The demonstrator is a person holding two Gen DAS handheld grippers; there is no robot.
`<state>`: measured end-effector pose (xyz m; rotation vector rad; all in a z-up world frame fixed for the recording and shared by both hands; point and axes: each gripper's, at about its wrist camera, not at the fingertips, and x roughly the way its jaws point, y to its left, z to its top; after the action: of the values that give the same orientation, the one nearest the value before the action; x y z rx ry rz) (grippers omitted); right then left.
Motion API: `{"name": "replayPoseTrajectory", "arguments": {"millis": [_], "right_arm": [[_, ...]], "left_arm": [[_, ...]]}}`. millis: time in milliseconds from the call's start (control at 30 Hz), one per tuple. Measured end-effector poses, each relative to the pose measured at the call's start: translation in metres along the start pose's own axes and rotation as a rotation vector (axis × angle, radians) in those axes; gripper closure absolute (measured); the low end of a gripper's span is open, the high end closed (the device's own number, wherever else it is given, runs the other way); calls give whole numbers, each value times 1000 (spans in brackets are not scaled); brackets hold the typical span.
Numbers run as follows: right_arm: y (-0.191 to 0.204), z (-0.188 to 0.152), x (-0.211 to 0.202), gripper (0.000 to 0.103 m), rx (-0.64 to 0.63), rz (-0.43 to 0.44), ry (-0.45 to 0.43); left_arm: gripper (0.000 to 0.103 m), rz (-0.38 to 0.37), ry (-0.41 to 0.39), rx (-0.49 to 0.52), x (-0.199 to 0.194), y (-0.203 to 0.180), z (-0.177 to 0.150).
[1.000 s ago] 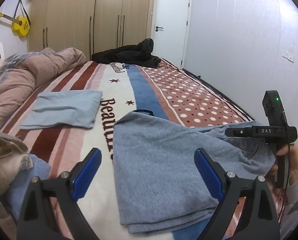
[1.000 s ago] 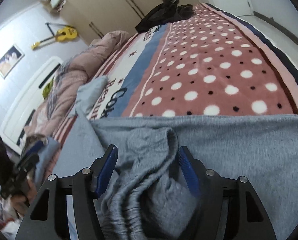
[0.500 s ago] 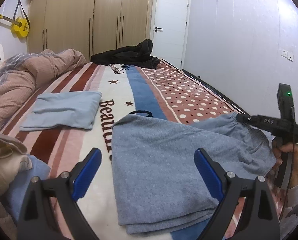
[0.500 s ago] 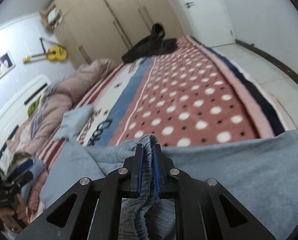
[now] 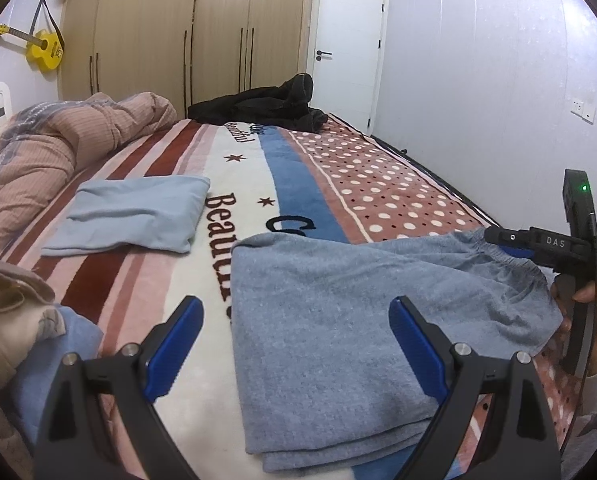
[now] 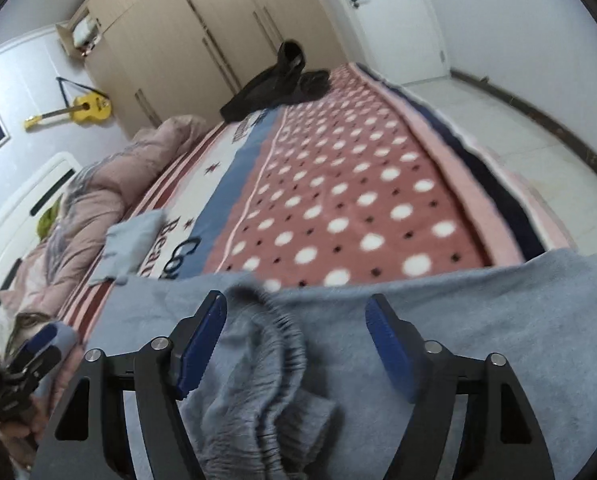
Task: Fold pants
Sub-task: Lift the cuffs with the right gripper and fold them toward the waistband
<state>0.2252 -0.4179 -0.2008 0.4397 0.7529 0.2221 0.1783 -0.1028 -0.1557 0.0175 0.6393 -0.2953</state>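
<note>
Grey-blue pants (image 5: 338,320) lie folded over on the patterned bed blanket (image 5: 234,168), waistband to the right. My left gripper (image 5: 294,344) is open and empty, hovering over the pants' near left part. My right gripper (image 6: 298,340) is open; the gathered elastic waistband (image 6: 270,344) lies loose between its fingers, not pinched. In the left wrist view the right gripper (image 5: 510,242) sits at the waistband edge at the right.
A folded light-blue cloth (image 5: 134,212) lies on the bed to the left. A pink duvet (image 5: 58,140) is heaped at far left, dark clothing (image 5: 266,106) at the bed's far end. A pile of clothes (image 5: 14,320) is near left. Floor (image 6: 518,120) lies right of the bed.
My right gripper closed on the waistband, lifted it, and has now opened, letting the waistband drop. The pants have spread flatter to the right. My left gripper stayed open and nearly still.
</note>
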Motion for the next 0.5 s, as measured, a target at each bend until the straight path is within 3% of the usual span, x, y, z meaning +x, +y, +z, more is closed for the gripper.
{"name": "replayPoseTrajectory", "arguments": {"millis": [133,200,267,300,333,400,500], "right_arm": [[-5,-2,2,36,73,119,-10],[2,-2,3,35,28,71,5],[14,-7,15,36,-62,-16,84],[16,-9,18,45,-63,13,102],[16,-13,22,51,-32,112,113],[24,-14,26,97,-50,171,130],[33,-15,21,99,-116,85,78]], "left_arm": [[11,3,2,4,1,0,0],[11,-2,7,-4,2,1,-1],[11,-18,25,-15,7,2,-1],[11,-27,33,-24,9,2,-1],[11,-28,35,-29,11,2,-1],[11,-32,42,-41,14,3,0],[11,-35,45,-51,14,4,0]]}}
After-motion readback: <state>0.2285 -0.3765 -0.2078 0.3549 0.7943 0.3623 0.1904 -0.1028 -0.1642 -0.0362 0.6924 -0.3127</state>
